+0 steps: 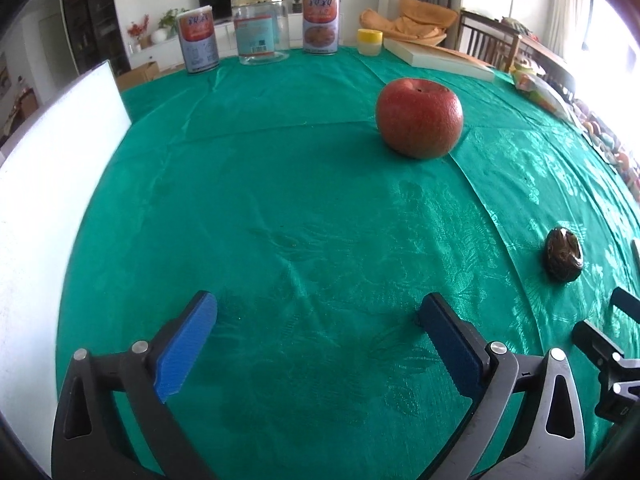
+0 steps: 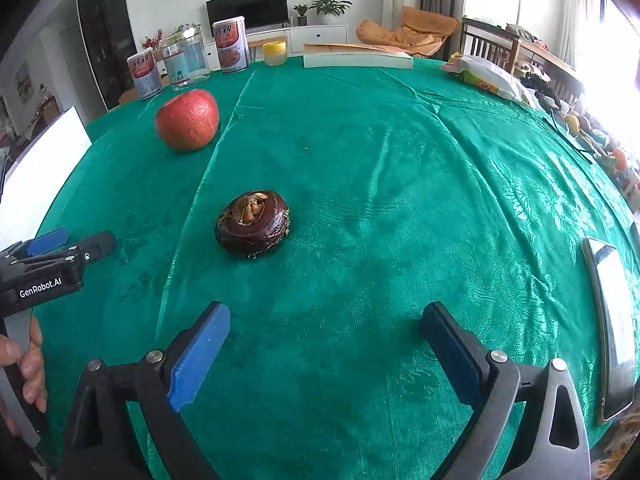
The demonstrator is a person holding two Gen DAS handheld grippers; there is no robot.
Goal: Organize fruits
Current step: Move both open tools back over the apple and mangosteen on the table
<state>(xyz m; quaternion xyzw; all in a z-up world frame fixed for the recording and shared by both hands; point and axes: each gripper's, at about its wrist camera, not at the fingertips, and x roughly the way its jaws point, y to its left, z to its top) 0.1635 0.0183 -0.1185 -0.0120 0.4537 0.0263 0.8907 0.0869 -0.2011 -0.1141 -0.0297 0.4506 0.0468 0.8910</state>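
So the red apple (image 1: 419,117) sits upright on the green tablecloth (image 1: 300,208), a bit past the middle of the table and well apart from everything else. Nearer and off to its right is a small dark brown fruit (image 2: 253,223), roundish with a cracked, lighter patch on top; can't really tell what kind it is. Neither one is touched by anything.

The left gripper (image 1: 316,314) hangs low over bare cloth on the near side, jaws spread wide with nothing between the blue pads. The right gripper (image 2: 326,322) is just to the right of it, also spread wide and empty, with the brown fruit a little beyond its tips and slightly left. In the right wrist view you can see a hand (image 2: 28,364) wrapped around the left gripper's handle at the left edge.

The cloth is shiny, with a woven floral pattern and a couple of long fold creases running toward the far edge. A white board (image 1: 52,184) stands along the left side. At the far edge there are two printed cans (image 1: 198,40), a clear glass jar (image 1: 260,28) between them, a small yellow-lidded tub (image 1: 370,42) and a flat white box (image 1: 436,58). A snack bag (image 2: 486,76) lies far right, and a phone (image 2: 612,328) lies near right.

Behind the table: a TV (image 2: 248,6) on a white cabinet, some potted plants (image 2: 330,4), an orange cushioned chair (image 2: 408,34), and bright windows on the right.
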